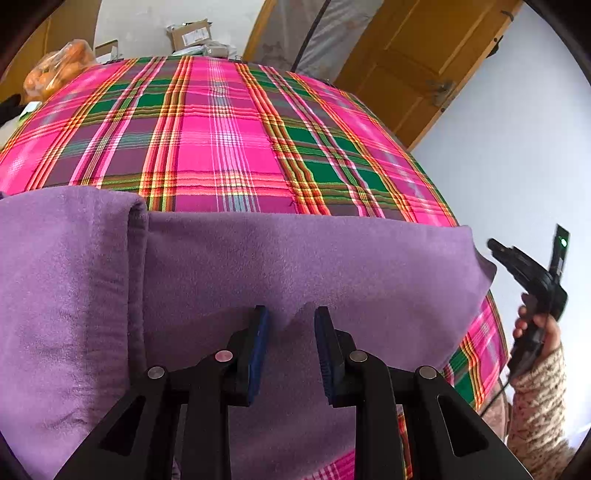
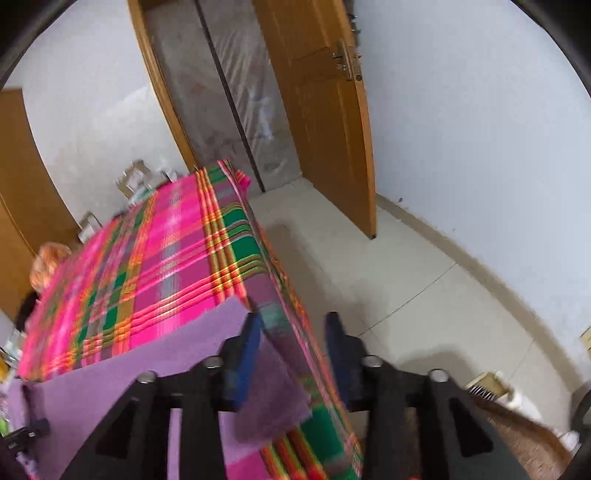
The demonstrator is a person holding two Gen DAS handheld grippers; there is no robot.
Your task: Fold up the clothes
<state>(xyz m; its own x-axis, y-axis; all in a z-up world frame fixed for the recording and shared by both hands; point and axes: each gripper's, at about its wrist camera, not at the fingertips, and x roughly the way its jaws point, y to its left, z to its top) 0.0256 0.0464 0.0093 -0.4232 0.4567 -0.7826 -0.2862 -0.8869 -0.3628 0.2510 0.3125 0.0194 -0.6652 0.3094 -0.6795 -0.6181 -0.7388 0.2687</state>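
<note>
My counter [image 1: 229,140] is covered by a pink, green and orange plaid cloth; at its far left edge sits a bag of oranges [image 1: 59,70], with cardboard boxes [image 1: 192,35] against the white wall behind. Further right a wooden door [image 2: 325,122] stands open, and pale floor tiles [image 2: 424,280] run along the counter's right side.

The purple fleece garment [image 1: 295,258] lies on the near part of the counter, its long axis running left to right, its right corner reaching the counter's edge. It looks soft and matte, with a thick folded ridge on its left part.

My left tongs [image 1: 291,325] are parted, over the fleece with a small pucker between them. My right tongs [image 2: 291,332] are also parted, at the garment's right corner, holding nothing.
</note>
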